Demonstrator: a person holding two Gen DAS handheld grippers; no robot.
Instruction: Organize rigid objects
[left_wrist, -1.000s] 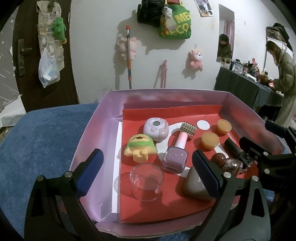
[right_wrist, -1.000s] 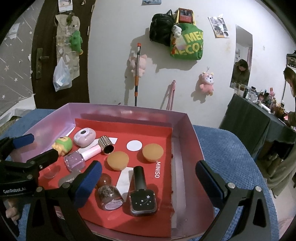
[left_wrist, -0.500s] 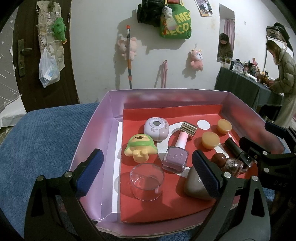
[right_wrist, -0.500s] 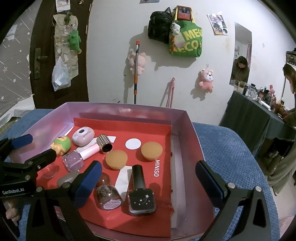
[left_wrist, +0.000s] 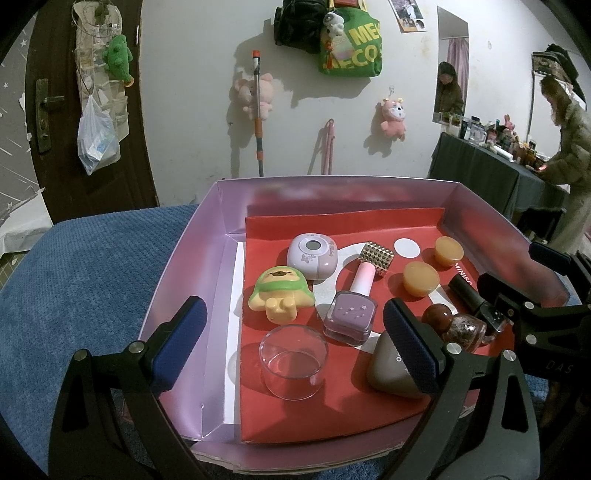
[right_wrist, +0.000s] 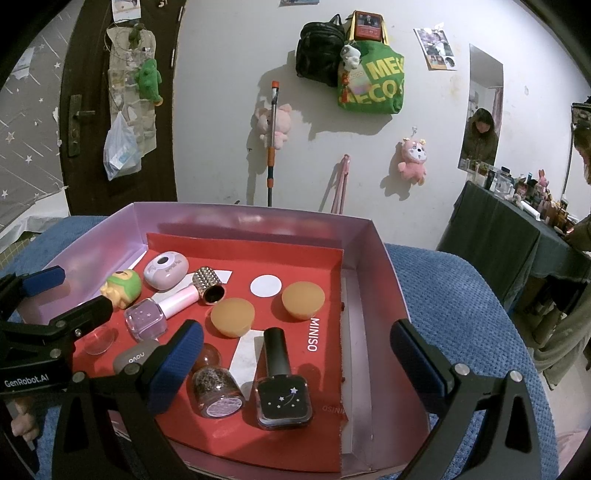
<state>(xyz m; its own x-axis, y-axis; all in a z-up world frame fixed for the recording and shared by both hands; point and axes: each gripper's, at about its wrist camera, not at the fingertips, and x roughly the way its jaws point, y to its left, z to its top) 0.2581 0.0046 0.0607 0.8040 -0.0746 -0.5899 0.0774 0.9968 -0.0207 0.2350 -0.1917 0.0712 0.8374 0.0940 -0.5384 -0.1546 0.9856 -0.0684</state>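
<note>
A pink box (left_wrist: 192, 258) (right_wrist: 373, 258) with a red liner holds several small items: a clear cup (left_wrist: 293, 363), a green-and-yellow toy (left_wrist: 282, 293), a lilac round case (left_wrist: 312, 256), a lilac polish bottle (left_wrist: 351, 314) (right_wrist: 146, 319), two amber pucks (left_wrist: 421, 278) (right_wrist: 232, 317), a glitter bottle (right_wrist: 216, 386), a black polish bottle (right_wrist: 282, 391) and a grey novo case (left_wrist: 391, 369). My left gripper (left_wrist: 295, 343) hovers open over the box's near edge, astride the clear cup. My right gripper (right_wrist: 295, 362) is open above the black bottle.
The box rests on a blue textured cover (left_wrist: 81, 280). Beyond are a white wall with hung plush toys and bags (right_wrist: 369, 85), a dark door (left_wrist: 48, 110), and a person (left_wrist: 569, 166) at a cluttered dark table on the right.
None of the items has moved. The right wrist view has crept slightly closer to the box; both grippers stay open.
</note>
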